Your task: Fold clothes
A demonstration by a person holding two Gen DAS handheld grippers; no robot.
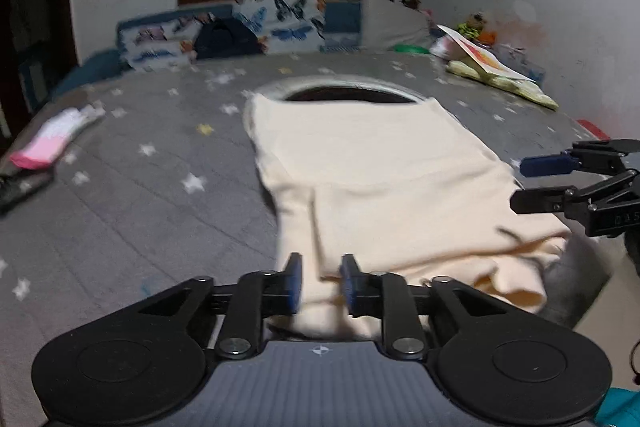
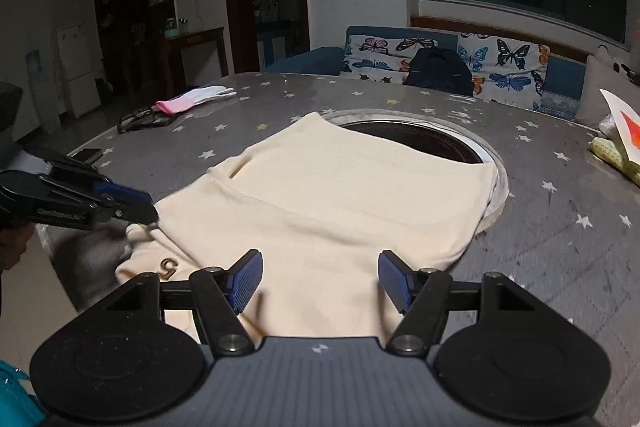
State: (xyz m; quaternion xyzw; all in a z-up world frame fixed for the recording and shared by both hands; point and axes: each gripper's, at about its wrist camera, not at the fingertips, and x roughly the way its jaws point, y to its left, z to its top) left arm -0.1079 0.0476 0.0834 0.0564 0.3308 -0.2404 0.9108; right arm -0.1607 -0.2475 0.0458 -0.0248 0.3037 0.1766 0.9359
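Counter (image 2: 560, 247) in grey with white stars fills the dim room, and a round hole (image 2: 424, 139) sits far ahead of the jaws. Cream garment (image 1: 380, 179) lies flat on it, partly folded. The left gripper (image 1: 320, 283) pinches its near edge, jaws nearly closed on cloth. The right gripper (image 2: 320, 281) hangs wide open above the cloth, holding nothing. I think the next fold needs it to grab an edge too.

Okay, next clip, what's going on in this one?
A person is folding a cream garment on a grey star-patterned table. The left hand-held gripper is closed on cloth at the near edge. The right hand-held gripper is open above the garment, holding nothing. A pink-and-white glove lies off to the side.
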